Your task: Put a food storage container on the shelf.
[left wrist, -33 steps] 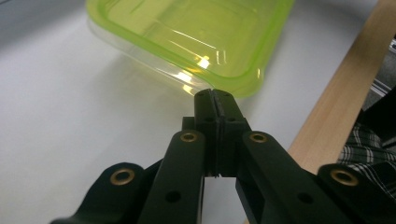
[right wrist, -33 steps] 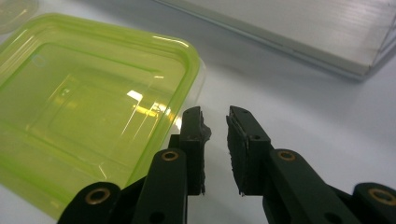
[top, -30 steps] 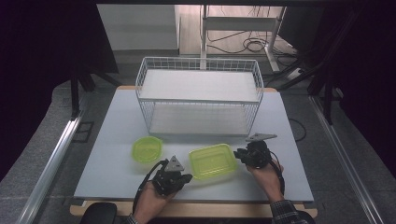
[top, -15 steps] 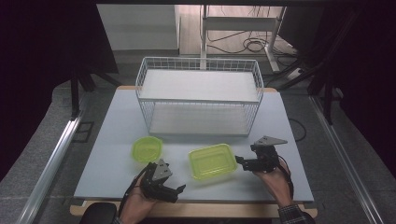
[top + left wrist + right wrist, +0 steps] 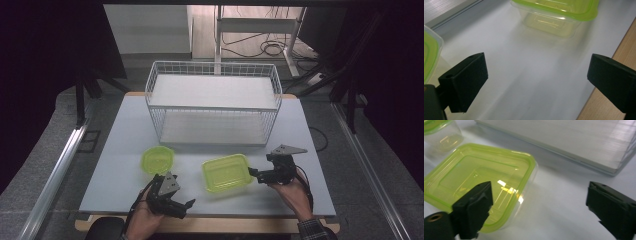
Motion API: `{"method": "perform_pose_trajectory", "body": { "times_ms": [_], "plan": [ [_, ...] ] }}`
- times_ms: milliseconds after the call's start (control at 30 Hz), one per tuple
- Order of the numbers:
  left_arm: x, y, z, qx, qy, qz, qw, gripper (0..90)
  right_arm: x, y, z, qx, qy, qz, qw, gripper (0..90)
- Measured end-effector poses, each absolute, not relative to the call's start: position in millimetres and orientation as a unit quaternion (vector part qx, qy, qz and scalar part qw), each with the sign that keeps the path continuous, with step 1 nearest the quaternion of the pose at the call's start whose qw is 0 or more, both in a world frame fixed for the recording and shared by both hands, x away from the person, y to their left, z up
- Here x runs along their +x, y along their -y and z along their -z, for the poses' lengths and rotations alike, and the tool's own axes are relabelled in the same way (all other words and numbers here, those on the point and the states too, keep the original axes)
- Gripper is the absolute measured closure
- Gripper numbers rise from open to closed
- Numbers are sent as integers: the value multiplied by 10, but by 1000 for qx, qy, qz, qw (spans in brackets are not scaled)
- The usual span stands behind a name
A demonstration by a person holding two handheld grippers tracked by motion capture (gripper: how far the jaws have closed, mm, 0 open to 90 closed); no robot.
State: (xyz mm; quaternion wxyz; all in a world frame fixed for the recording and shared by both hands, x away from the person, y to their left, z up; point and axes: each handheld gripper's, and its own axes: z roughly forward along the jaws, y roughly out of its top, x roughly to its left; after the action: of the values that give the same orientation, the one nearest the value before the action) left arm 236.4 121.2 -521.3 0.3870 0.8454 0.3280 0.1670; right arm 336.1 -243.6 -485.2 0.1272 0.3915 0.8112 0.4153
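Observation:
A rectangular clear container with a green lid (image 5: pixel 226 172) (image 5: pixel 481 182) (image 5: pixel 556 12) lies on the white table (image 5: pixel 120 130) near the front. A smaller round container with a green lid (image 5: pixel 157 160) (image 5: pixel 439 130) (image 5: pixel 430 53) sits to its left. My right gripper (image 5: pixel 254 175) (image 5: pixel 539 205) is open just right of the rectangular container, its jaws wide apart, one over the lid's corner. My left gripper (image 5: pixel 187 206) (image 5: pixel 536 82) is open near the table's front edge, below the round container, pointing toward the rectangular one. Nothing is between either pair of jaws.
A white wire basket (image 5: pixel 212 102) (image 5: pixel 564 142) stands at the middle back of the table. The wooden table edge (image 5: pixel 609 45) runs close beside my left gripper. Cables lie on the floor (image 5: pixel 272 47) behind the table.
Both grippers have pulled back toward the front edge and away from the rectangular container. The left one dropped lowest. The containers have not moved.

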Motion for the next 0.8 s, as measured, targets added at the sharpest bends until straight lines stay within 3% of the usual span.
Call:
{"method": "perform_pose_trajectory", "body": {
  "times_ms": [133, 267, 367, 567, 733, 800],
  "plan": [
    [2368, -1223, 5216, 845, -328, -174, 385, 29, 3401, 2369, 4861, 403, -812, -413, 94, 54],
    [2373, -1241, 5211, 844, -329, -177, 384, 30, 3450, 2353, 4841, 416, -802, -424, 65, 222],
    [2375, -1246, 5212, 845, -329, -178, 382, 31, 3519, 2354, 4864, 422, -797, -432, 15, 346],
    [2371, -1229, 5218, 848, -324, -178, 380, 31, 3642, 2302, 4954, 445, -793, -414, -22, 491],
    [2366, -1216, 5220, 849, -321, -178, 380, 32, 3709, 2323, 4986, 464, -783, -412, -46, 562],
    [2363, -1209, 5220, 850, -318, -179, 379, 32, 3768, 2346, 5035, 485, -769, -411, -78, 627]
  ]
}}
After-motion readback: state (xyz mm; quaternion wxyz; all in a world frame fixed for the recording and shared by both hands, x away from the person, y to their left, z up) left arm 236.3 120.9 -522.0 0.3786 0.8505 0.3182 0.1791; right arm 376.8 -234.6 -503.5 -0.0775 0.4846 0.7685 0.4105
